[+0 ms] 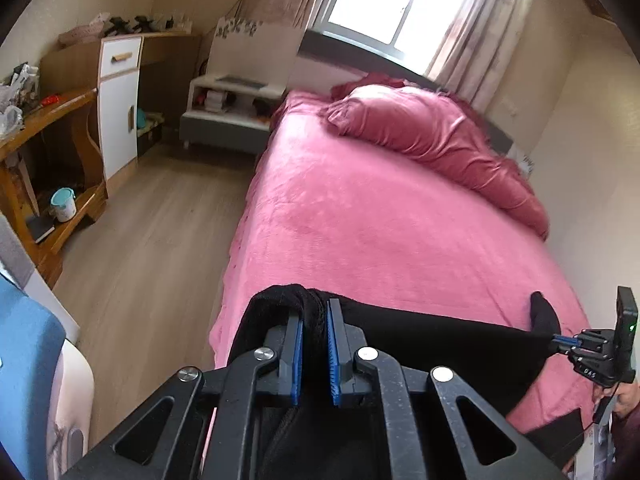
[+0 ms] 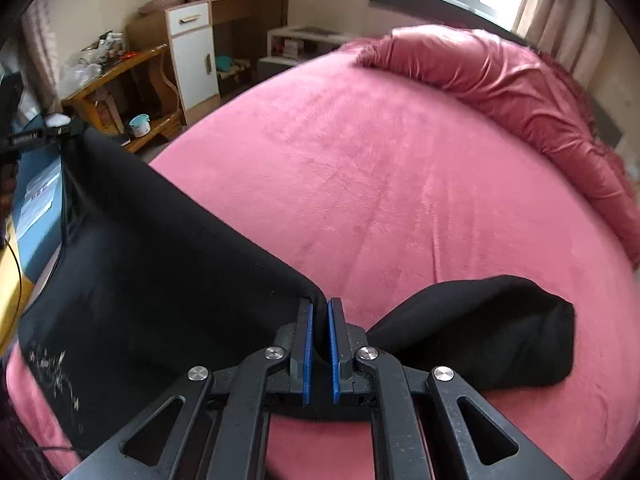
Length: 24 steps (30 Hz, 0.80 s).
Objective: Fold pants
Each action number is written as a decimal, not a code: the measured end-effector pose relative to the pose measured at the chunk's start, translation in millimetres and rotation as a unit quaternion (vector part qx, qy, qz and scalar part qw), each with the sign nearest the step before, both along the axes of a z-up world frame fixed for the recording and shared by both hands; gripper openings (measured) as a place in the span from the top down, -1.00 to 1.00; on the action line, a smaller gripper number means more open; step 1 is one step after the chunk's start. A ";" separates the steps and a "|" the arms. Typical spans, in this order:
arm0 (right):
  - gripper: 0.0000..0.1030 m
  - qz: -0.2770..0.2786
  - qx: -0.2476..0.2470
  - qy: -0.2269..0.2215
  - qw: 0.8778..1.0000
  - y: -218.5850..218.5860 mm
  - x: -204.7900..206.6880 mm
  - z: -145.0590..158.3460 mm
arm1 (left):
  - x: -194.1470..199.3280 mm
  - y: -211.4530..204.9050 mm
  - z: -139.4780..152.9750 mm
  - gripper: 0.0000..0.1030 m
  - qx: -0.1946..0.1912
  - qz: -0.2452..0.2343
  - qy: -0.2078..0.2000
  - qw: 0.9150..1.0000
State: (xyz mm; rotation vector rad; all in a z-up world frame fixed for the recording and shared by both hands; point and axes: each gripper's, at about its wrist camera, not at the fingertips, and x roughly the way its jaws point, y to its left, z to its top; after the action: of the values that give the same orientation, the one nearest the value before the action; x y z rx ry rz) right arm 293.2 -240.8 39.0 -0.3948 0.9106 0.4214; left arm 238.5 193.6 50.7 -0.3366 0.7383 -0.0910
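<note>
At the far left of the room, seen from my left wrist, a wooden desk (image 1: pixel 60 108) stands against the wall with clutter on its surface and a pale blue cup (image 1: pixel 63 203) on its low shelf. Just beside it is a white cabinet (image 1: pixel 119 112), and further along a low white bedside shelf (image 1: pixel 232 104) sits under the window (image 1: pixel 388 0). A strip of wood floor (image 1: pixel 152 248) runs between this furniture and the bed (image 1: pixel 360 220), which is covered in pink; a darker pink pillow (image 1: pixel 432 136) lies across its far end by the curtain.

Black pants (image 1: pixel 440 344) hang between my two hands above the near part of the bed. My left gripper (image 1: pixel 314 316) has its jaws pressed together on a bunched edge of the pants, with the blue pads squeezing the black cloth. From there the fabric stretches rightward to my right gripper (image 1: pixel 562 342), whose jaws are clamped on the other end of that edge.

From my right wrist, the right gripper (image 2: pixel 319 312) pinches a thin fold of the pants (image 2: pixel 160 248); a broad black panel spreads to the left towards the left gripper (image 2: pixel 74 128), and a loose black lobe rests on the bed (image 2: pixel 360 160) to the right.
</note>
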 end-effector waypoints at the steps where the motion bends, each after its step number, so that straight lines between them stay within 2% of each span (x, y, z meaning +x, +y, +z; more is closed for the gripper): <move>1: 0.87 0.002 0.000 -0.005 1.000 0.2 -12.4 3.3 | -11.1 0.2 4.2 0.81 -0.006 -0.001 -0.006 1.000; 5: 0.87 0.007 -0.003 -0.017 1.000 -8.0 -66.0 6.6 | -62.5 -3.5 13.4 0.81 -0.016 -0.007 -0.019 1.000; 11: 0.87 0.009 -0.008 -0.009 1.000 -12.1 -134.3 -17.7 | -130.6 -10.8 -3.1 0.82 -0.024 0.002 -0.007 1.000; 16: 0.88 0.012 -0.019 0.012 1.000 -9.3 -181.5 -49.5 | -183.5 -7.1 -40.7 0.82 -0.056 0.031 0.033 0.997; 20: 0.88 0.008 -0.030 0.027 0.999 -9.3 -202.4 -73.1 | -212.9 -8.0 -79.2 0.82 -0.077 0.046 0.081 0.993; 24: 0.88 0.004 -0.044 0.040 0.998 -12.2 -221.6 -94.5 | -226.5 -6.9 -107.6 0.80 -0.098 0.062 0.120 0.986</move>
State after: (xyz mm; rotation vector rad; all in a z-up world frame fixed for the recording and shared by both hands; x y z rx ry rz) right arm 71.6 -253.0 -55.5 -0.4648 1.0074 0.4072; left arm 12.1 186.7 -56.9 -0.5876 0.9468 -0.0050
